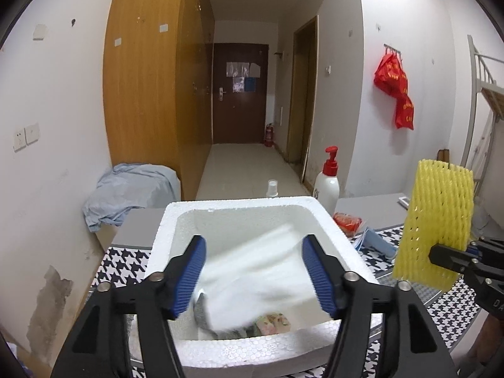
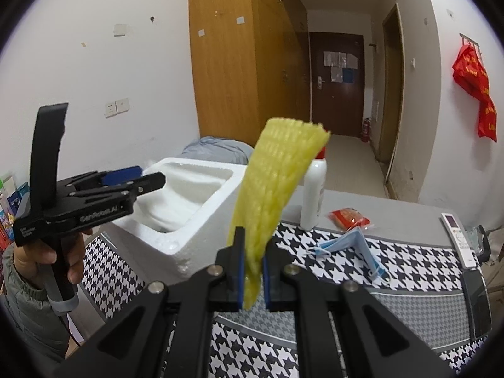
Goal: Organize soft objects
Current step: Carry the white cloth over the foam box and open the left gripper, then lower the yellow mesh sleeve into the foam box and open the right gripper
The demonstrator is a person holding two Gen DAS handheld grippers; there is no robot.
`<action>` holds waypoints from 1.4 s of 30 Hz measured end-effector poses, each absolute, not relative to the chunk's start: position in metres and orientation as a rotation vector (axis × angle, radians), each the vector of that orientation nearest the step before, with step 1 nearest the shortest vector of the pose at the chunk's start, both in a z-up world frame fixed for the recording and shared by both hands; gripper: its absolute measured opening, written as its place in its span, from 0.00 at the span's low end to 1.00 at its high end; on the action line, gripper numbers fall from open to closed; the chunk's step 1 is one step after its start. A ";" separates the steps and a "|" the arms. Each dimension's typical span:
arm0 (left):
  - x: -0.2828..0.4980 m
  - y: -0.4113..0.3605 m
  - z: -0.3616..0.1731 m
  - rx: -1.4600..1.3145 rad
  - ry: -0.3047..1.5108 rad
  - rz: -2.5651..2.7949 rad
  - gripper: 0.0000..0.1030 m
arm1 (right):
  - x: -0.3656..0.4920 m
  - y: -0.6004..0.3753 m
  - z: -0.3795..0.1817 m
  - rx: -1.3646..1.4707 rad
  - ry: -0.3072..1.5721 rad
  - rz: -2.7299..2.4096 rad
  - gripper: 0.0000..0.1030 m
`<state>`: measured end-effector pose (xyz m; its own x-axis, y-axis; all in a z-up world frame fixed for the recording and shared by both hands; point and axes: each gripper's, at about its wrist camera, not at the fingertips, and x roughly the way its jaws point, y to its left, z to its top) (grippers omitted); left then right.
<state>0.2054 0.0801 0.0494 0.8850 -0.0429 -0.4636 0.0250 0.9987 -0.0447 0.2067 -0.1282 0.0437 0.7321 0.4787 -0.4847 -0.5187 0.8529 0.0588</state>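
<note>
The yellow foam net (image 2: 271, 189) is a soft sleeve of mesh, pressed flat at its lower end and standing almost upright, leaning a little to the right at the top. It is up in the air, to the right of the white foam box (image 1: 176, 220). The box is open at the top and stands on a black and white patterned cloth. Inside it lies a white cloth (image 1: 252, 271), blurred and crumpled.

We observe a yellow foam net sleeve (image 2: 271, 186), a white foam box (image 1: 239, 351) and blue pads (image 1: 192, 272) on black grippers. The tablecloth (image 2: 409, 264) carries a black-and-white houndstooth pattern with grey bands. We note a white bottle (image 1: 327, 186) with red pump, a light-blue mask (image 2: 346, 242) and a red packet (image 2: 348, 215).
</note>
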 end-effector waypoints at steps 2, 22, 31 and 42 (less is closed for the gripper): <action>0.204 0.081 0.049 -0.042 0.472 -0.035 0.89 | 0.207 -0.129 0.043 -0.080 0.511 0.548 0.11; 0.183 0.097 0.054 -0.081 0.418 0.018 0.99 | 0.205 -0.120 0.047 -0.074 0.497 0.554 0.11; 0.169 0.108 0.056 -0.056 0.418 0.043 0.99 | 0.208 -0.097 0.051 -0.091 0.489 0.593 0.11; 0.155 0.131 0.055 -0.093 0.413 0.097 0.99 | 0.214 -0.077 0.056 -0.082 0.492 0.637 0.11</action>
